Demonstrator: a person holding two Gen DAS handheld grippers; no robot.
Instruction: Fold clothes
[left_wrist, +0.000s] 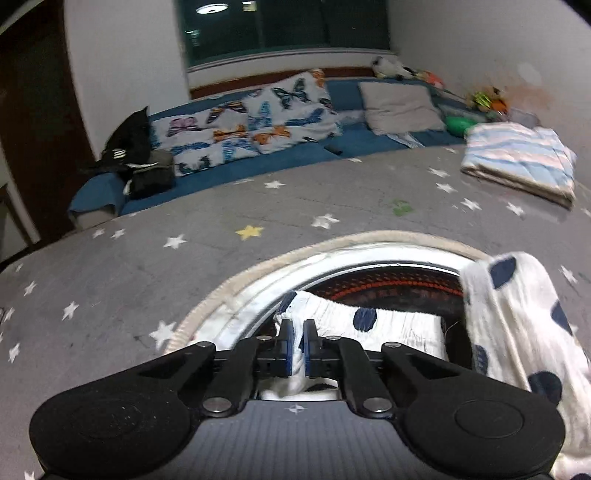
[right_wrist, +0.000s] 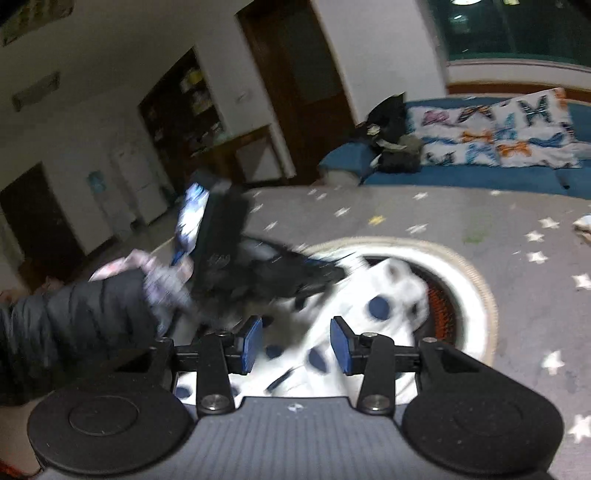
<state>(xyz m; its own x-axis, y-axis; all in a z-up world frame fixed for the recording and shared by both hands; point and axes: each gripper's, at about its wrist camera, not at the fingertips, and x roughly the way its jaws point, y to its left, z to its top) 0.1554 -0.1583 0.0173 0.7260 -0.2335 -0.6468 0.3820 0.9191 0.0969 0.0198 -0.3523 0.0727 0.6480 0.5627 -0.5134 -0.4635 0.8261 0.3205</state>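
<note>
White cloth with dark blue dots, the garment (left_wrist: 517, 325), spills out of a round basket (left_wrist: 369, 236) that sits on a grey star-printed cover (left_wrist: 147, 266). In the left wrist view, the left gripper (left_wrist: 298, 345) is closed, its blue pads nearly meeting, with a pinch of the garment's edge between them just ahead of the fingertips. More of the garment hangs in a loose bundle off to that gripper's right, draped over the basket rim.

In the right wrist view, the right gripper (right_wrist: 295, 343) is open, pads set wide apart, with the dotted cloth lying between and just beyond them but not pinched. Ahead and to its left, the left gripper shows blurred, reaching toward the garment, with a dark sleeve (right_wrist: 74, 325) behind it. Blur hides the exact contact there.

Far ahead and to the right of the left gripper, a striped cloth (left_wrist: 521, 158) lies folded flat on the cover. A blue sofa (left_wrist: 258, 158) runs behind.

The step in hand appears to be lifting the garment clear of the basket. To do it well, the right gripper should close on a second edge or corner, well apart from the left's hold, so the cloth opens out rather than bunching; both should rise together to keep it from snagging on the rim.
</note>
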